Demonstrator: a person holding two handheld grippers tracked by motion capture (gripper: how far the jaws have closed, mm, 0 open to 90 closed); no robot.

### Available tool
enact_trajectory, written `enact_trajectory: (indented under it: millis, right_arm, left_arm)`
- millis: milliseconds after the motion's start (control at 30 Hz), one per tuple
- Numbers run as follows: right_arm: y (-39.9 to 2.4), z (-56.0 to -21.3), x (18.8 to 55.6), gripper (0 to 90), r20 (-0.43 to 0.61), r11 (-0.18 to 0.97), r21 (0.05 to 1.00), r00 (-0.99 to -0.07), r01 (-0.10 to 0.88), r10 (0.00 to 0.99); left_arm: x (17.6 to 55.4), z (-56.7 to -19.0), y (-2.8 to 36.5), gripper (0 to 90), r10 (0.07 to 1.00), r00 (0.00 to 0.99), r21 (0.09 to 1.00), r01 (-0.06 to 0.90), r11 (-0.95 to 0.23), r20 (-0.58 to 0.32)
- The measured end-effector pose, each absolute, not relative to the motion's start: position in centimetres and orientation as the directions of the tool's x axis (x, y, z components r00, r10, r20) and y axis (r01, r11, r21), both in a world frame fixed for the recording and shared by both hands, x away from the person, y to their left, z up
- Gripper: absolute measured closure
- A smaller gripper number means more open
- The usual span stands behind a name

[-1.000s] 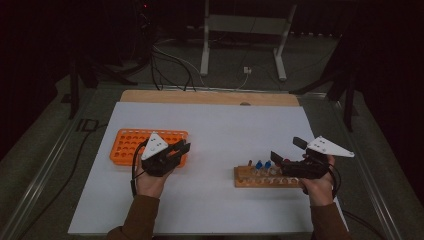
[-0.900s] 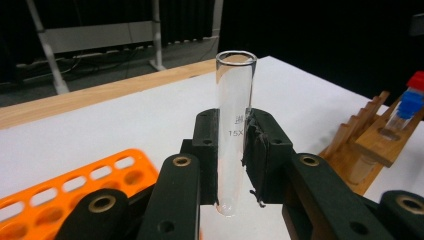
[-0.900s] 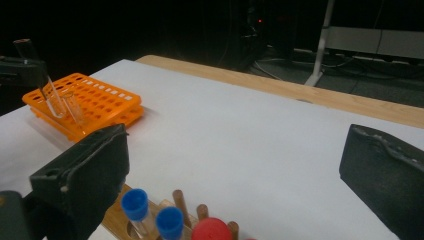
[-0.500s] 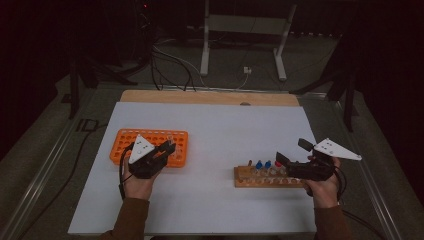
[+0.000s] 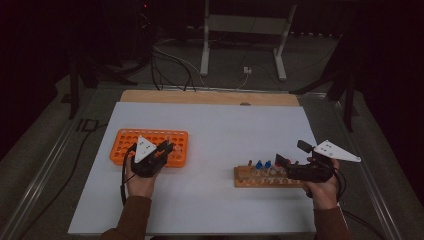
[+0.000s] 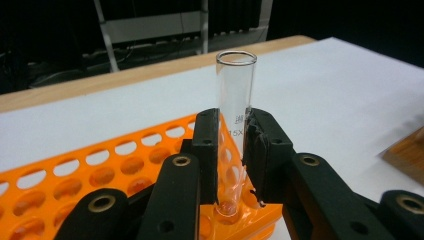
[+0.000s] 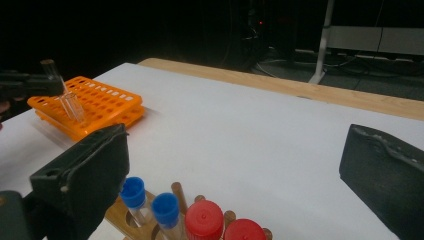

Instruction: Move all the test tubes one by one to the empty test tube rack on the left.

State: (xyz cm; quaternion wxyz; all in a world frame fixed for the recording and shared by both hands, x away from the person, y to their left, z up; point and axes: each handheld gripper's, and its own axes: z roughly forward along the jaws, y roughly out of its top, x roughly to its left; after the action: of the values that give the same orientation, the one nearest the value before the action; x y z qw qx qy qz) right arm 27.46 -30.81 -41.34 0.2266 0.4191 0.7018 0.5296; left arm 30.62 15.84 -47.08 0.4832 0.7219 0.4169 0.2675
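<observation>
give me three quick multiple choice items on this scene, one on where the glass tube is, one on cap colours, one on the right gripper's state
1. Where is the bottom of the glass tube?
A. lying flat on the white sheet
B. in a hole at the corner of the orange rack
C. in the wooden rack

2. What colours are the caps on the tubes in the wooden rack?
A. blue and red
B. green and yellow
C. all white

3. How do the fingers of the right gripper stand?
A. shut on a red cap
B. shut on the wooden rack
C. wide apart, holding nothing

Answers: 1 B, the left gripper holds the tube upright with its bottom in a corner hole; 2 A, two blue caps and two red caps show; 3 C, bare table lies between the fingers.
</observation>
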Motion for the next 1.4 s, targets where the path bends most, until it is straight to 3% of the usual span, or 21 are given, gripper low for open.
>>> enact_trajectory:
  millis: [300, 1100, 1400]
  right_arm:
    - [-30.8, -41.5, 27.3, 0.1, 0.127, 0.092, 0.931, -0.549, 0.353, 0.826]
    - [-31.3, -41.5, 27.1, 0.1, 0.118, 0.097, 0.931, -0.542, 0.352, 0.832]
    - [-31.9, -41.6, 27.0, 4.6, 0.115, 0.103, 0.925, -0.529, 0.365, 0.841]
  left_arm:
    - [30.9, -48.9, 15.6, 76.2, 0.854, 0.520, 0.883, 0.405, -0.238, -0.008]
    - [30.7, -49.8, 15.6, 75.6, 0.846, 0.533, 0.848, 0.446, -0.286, 0.005]
    - [30.1, -49.0, 16.9, 38.1, 0.874, 0.479, 0.883, 0.443, -0.153, -0.089]
